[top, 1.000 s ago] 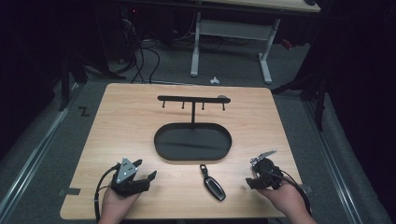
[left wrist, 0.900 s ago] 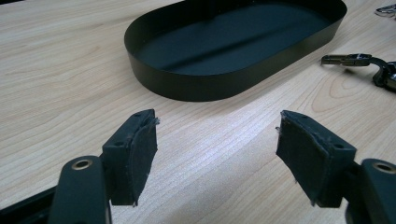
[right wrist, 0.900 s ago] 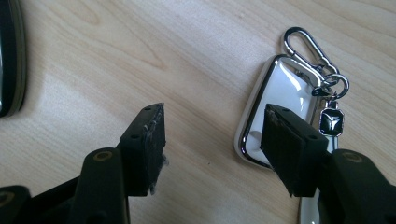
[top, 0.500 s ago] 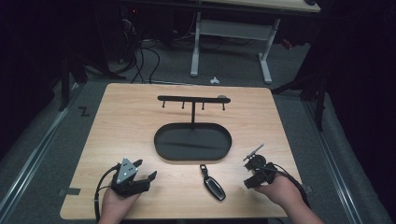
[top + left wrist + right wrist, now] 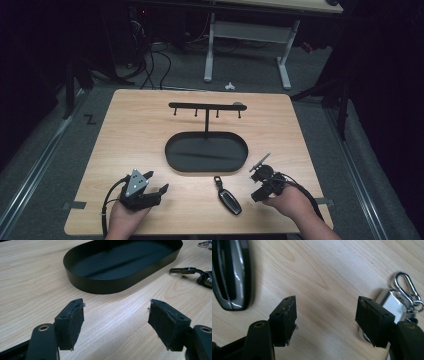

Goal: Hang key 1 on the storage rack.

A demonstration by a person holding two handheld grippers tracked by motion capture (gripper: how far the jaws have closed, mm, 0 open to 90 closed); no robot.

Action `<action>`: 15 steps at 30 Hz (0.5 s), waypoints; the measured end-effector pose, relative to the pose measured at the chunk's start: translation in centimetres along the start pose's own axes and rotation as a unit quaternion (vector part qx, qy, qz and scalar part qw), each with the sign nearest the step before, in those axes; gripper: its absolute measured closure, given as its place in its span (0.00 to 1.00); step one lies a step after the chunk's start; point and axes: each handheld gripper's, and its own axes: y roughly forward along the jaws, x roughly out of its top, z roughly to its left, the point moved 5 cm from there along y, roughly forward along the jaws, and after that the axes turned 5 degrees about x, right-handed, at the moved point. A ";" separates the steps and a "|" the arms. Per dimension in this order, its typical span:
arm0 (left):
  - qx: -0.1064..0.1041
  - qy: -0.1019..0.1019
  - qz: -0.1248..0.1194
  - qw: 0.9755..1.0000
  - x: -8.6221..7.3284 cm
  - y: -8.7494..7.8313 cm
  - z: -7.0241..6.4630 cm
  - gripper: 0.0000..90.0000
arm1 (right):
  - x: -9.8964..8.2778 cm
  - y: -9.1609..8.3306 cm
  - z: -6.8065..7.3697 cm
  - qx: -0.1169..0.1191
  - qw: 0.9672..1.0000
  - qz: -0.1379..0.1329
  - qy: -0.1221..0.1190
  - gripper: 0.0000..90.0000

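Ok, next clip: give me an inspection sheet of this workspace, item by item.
Surface: light wooden table, bare apart from the items below.
Job's things: black key fob lying flat near the front edge, with its strap pointing towards the tray; a silver tag with a snap hook lies beside the right gripper's jaw.
Tray: black oval tray at the centre, holding nothing; a hook rack stands behind it on a post.
Clutter: nothing seen.
Grippers: left gripper open, resting near the front left; right gripper open, holding nothing, just right of the key fob.
Cables: one trails from each gripper; more on the floor behind.
Surroundings: dark room, a desk frame behind the table.
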 end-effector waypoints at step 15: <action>-0.005 0.002 0.001 1.000 0.1 0.0 -0.1 0.32 | 2.8 0.1 2.8 0.011 0.999 -0.026 -0.023 0.36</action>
